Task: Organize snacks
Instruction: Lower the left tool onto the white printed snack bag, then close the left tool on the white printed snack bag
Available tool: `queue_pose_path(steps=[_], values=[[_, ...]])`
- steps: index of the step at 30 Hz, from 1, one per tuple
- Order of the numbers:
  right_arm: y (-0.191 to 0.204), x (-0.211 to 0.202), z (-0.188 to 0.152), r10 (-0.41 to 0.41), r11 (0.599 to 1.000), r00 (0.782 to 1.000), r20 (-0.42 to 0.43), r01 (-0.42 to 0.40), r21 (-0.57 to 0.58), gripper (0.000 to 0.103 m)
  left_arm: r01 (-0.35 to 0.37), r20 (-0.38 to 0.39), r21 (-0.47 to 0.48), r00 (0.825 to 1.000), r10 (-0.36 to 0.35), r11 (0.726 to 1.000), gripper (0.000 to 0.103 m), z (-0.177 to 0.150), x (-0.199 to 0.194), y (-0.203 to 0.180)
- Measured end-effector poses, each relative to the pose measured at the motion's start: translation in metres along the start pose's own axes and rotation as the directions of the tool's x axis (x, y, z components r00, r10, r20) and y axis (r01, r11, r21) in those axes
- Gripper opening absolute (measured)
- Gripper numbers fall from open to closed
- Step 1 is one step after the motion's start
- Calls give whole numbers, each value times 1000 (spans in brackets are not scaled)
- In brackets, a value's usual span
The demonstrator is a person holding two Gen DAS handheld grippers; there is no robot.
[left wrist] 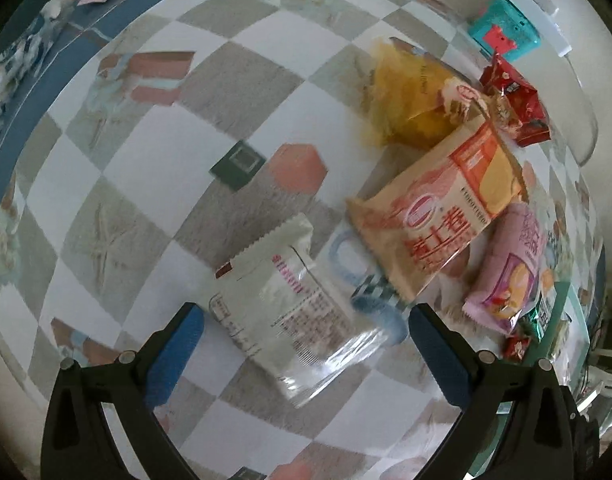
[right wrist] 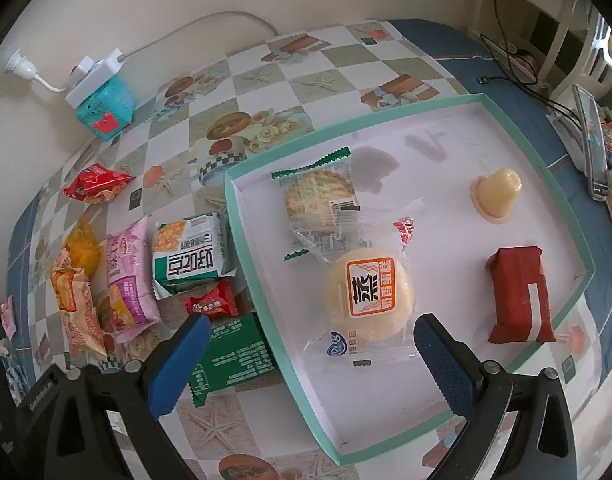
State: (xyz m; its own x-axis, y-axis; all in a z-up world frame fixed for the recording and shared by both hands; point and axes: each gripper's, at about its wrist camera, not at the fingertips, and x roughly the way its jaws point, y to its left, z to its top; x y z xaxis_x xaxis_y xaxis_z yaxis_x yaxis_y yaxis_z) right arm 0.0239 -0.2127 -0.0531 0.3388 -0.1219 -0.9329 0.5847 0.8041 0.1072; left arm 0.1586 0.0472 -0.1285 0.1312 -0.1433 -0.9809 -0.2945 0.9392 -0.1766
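Observation:
My left gripper (left wrist: pixel 301 344) is open, its jaws on either side of a white snack packet (left wrist: pixel 293 308) lying on the checked tablecloth. Beyond it lie an orange-and-cream packet (left wrist: pixel 438 220), a yellow packet (left wrist: pixel 410 96), a pink packet (left wrist: pixel 510 268) and a red packet (left wrist: pixel 514 100). My right gripper (right wrist: pixel 312 350) is open above the near edge of a teal-rimmed white tray (right wrist: pixel 546 168). The tray holds a round bun packet (right wrist: pixel 366 300), a cracker packet (right wrist: pixel 322 200), a red packet (right wrist: pixel 520 296) and a jelly cup (right wrist: pixel 496 196).
Left of the tray lie a green packet (right wrist: pixel 233 364), a small red candy (right wrist: pixel 211 304), a green-and-white packet (right wrist: pixel 189 252), a pink packet (right wrist: pixel 127 276) and several others. A teal box (right wrist: pixel 105 108) with a power strip stands by the wall. A phone (right wrist: pixel 590 144) stands at the right.

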Motion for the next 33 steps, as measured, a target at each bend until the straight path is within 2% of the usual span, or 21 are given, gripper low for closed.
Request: queue_pose_path(steps=[4, 7, 10, 12, 16, 18, 21, 26, 28, 33], values=[[6, -1, 0, 23, 999, 1000, 8, -23, -29, 103, -40, 43, 26, 998, 39, 999, 98, 10, 4, -16], [18, -4, -2, 50, 995, 998, 28, -48, -86, 103, -97, 68, 97, 994, 90, 991, 77, 14, 0, -42], [33, -6, -4, 91, 985, 995, 33, -85, -152, 103, -91, 65, 147, 995, 82, 985, 63, 12, 2, -64], [41, -6, -8, 130, 975, 991, 23, -124, -186, 103, -91, 50, 191, 995, 83, 977, 61, 6, 7, -80], [57, -4, -16, 172, 950, 985, 5, -164, -267, 103, -147, 42, 287, 989, 141, 947, 60, 0, 16, -113], [63, -2, -19, 167, 939, 986, 1, -159, -304, 102, -145, 31, 276, 989, 141, 950, 60, 4, 19, -115], [65, 2, -23, 162, 933, 987, -16, -159, -322, 93, -158, 27, 243, 987, 156, 957, 60, 6, 25, -103], [73, 3, -25, 210, 912, 977, -32, -208, -354, 92, -162, 16, 210, 987, 162, 964, 60, 12, 29, -106], [79, 6, -28, 220, 896, 975, -42, -219, -385, 84, -161, 15, 213, 987, 162, 964, 60, 10, 31, -105], [88, 18, -31, 225, 873, 973, -52, -225, -433, 83, -156, 10, 216, 987, 158, 964, 60, 7, 38, -95]])
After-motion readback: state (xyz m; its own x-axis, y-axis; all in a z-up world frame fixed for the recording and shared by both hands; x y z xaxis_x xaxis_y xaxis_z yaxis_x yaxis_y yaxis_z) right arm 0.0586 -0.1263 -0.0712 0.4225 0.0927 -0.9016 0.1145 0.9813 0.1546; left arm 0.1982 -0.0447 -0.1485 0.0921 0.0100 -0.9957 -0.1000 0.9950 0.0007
